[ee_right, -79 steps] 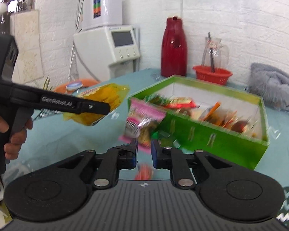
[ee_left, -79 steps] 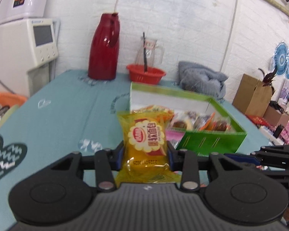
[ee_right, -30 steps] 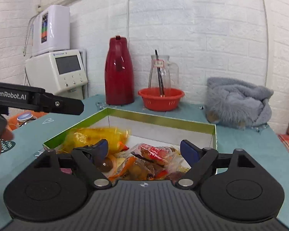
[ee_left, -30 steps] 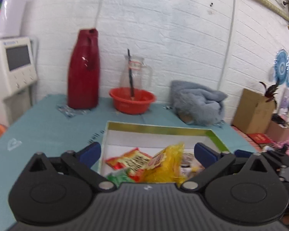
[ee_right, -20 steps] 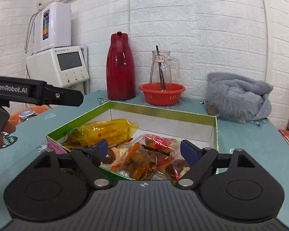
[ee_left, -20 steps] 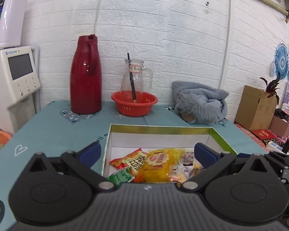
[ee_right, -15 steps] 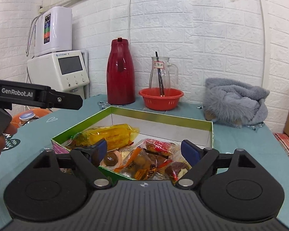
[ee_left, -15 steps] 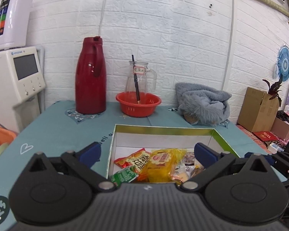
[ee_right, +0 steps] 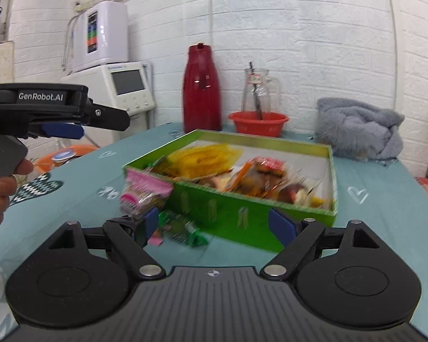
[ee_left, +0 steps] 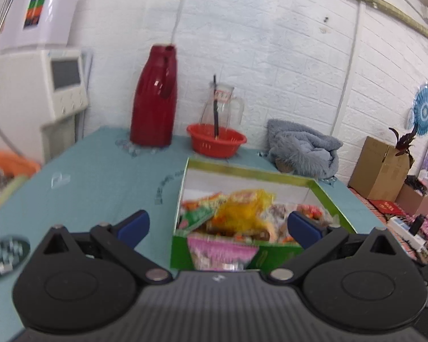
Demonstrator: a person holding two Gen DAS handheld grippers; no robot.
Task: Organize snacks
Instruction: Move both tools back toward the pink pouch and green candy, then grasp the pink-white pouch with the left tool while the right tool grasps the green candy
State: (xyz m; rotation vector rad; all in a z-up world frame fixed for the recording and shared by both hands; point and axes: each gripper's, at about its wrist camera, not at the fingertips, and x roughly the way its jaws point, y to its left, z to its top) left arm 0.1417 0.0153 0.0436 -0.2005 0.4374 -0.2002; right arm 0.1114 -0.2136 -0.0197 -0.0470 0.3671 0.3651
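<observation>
A green box [ee_right: 228,203] full of wrapped snacks stands on the teal table. A yellow packet [ee_right: 205,156] lies inside it at the left, and shows as the yellow packet [ee_left: 242,211] in the left wrist view. A pink packet [ee_right: 144,191] leans on the outside of the box's near corner, with a small green packet [ee_right: 182,229] on the table beside it. My right gripper [ee_right: 216,224] is open, just short of the box. My left gripper [ee_left: 218,226] is open too, in front of the box [ee_left: 251,172] and the pink packet [ee_left: 222,252].
Behind the box stand a red thermos [ee_right: 201,88], a red basket [ee_right: 258,122] with a glass jug, and a grey fleece [ee_right: 359,131]. A white water machine [ee_right: 119,85] is at the left. A hand [ee_right: 0,191] holds the left gripper [ee_right: 100,122]. Cardboard boxes [ee_left: 379,168] sit right.
Both grippers let go of their packets and stand open. The yellow packet now lies in the box. In the last half second both views drew back and lower, and the image is blurred.
</observation>
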